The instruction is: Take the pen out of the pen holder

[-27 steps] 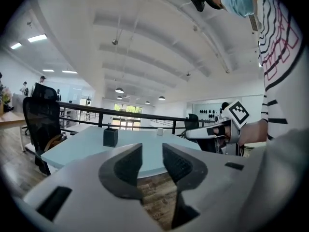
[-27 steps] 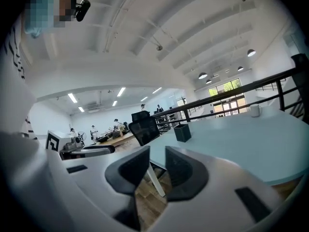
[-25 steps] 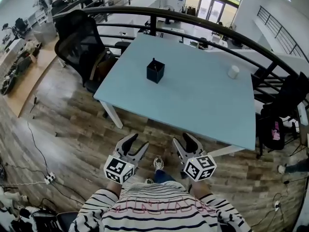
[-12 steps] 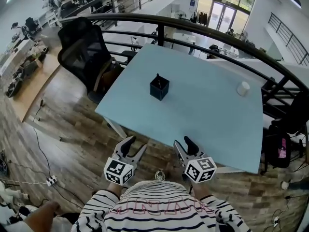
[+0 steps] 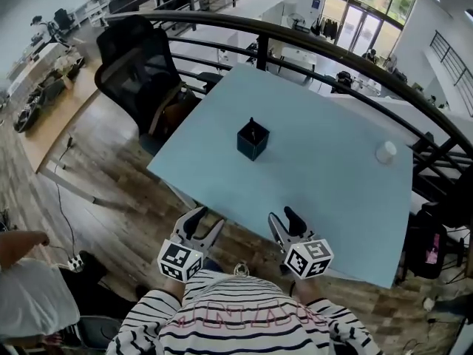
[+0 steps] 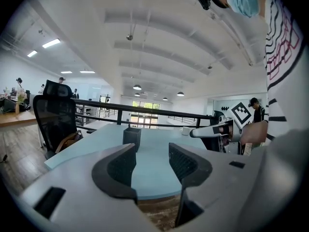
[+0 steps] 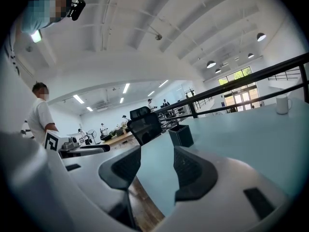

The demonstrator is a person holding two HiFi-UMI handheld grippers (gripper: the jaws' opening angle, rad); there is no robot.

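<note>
Short of tabletop (image 5: 332, 191) edge, left gripper (image 5: 205, 221) and right gripper (image 5: 284, 219) held low.
Fingers of both parted, empty, aimed toward black pen holder (image 5: 253, 142) for approach; pen (image 5: 251, 123) upright inside, untouched.

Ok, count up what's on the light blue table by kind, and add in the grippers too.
Pen holder: 1
Pen: 1
White cup: 1
Grippers: 2, the left gripper and the right gripper, both with jaws apart and off the table
Total: 5
</note>
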